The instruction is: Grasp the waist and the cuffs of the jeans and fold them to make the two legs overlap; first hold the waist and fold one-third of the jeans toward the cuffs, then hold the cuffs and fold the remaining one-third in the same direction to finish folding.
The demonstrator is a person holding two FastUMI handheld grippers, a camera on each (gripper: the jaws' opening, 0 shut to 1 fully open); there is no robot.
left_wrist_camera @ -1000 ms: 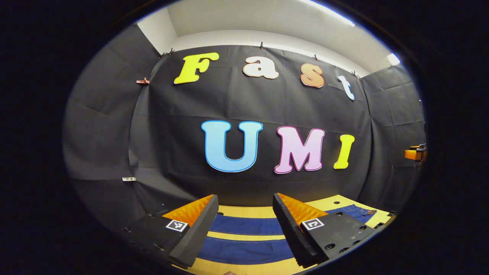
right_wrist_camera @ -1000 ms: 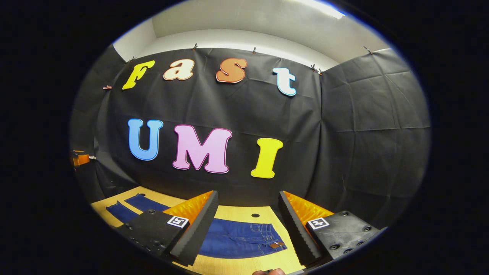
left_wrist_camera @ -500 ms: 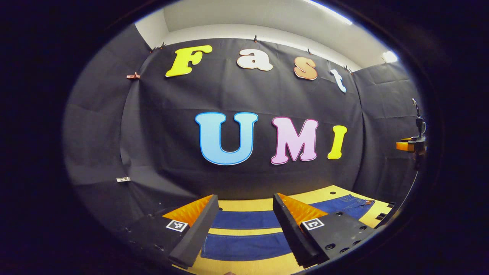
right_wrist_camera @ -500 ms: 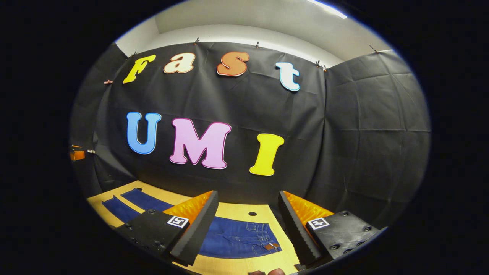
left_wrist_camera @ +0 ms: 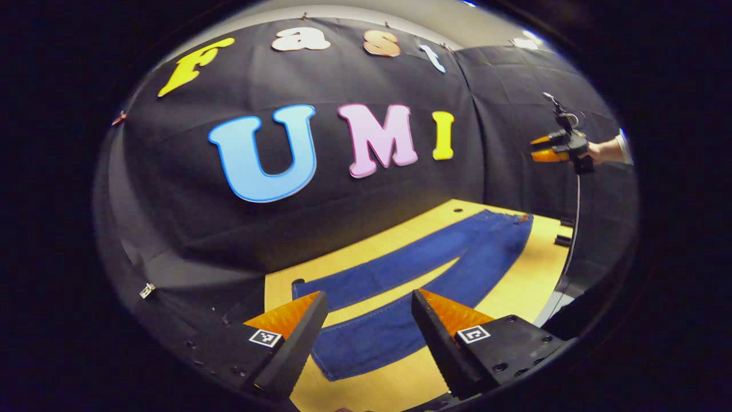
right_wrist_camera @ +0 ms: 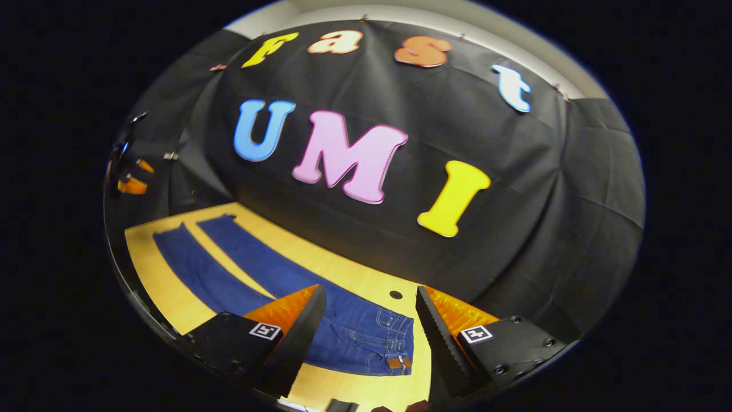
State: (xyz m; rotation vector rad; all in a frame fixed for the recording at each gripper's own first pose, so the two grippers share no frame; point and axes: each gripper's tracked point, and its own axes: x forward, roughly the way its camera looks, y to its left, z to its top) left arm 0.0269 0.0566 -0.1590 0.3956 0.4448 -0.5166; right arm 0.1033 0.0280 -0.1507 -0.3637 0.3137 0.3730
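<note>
Both the left gripper (left_wrist_camera: 366,320) and the right gripper (right_wrist_camera: 369,320) hover with jaws spread wide and empty above the dark blue denim jeans (left_wrist_camera: 412,274). The jeans lie flat and unfolded on the pale wooden surface (left_wrist_camera: 514,292), legs slightly apart, waist beneath the right gripper. Beyond hangs the black cloth wall (right_wrist_camera: 514,171).

Left gripper view sits above the cuff end of the jeans (left_wrist_camera: 423,269), looking along the legs toward the waist; right gripper view sits above the waist, looking toward the cuffs; both tilt down, sharing jeans, bench (right_wrist_camera: 171,297), booth wall.
</note>
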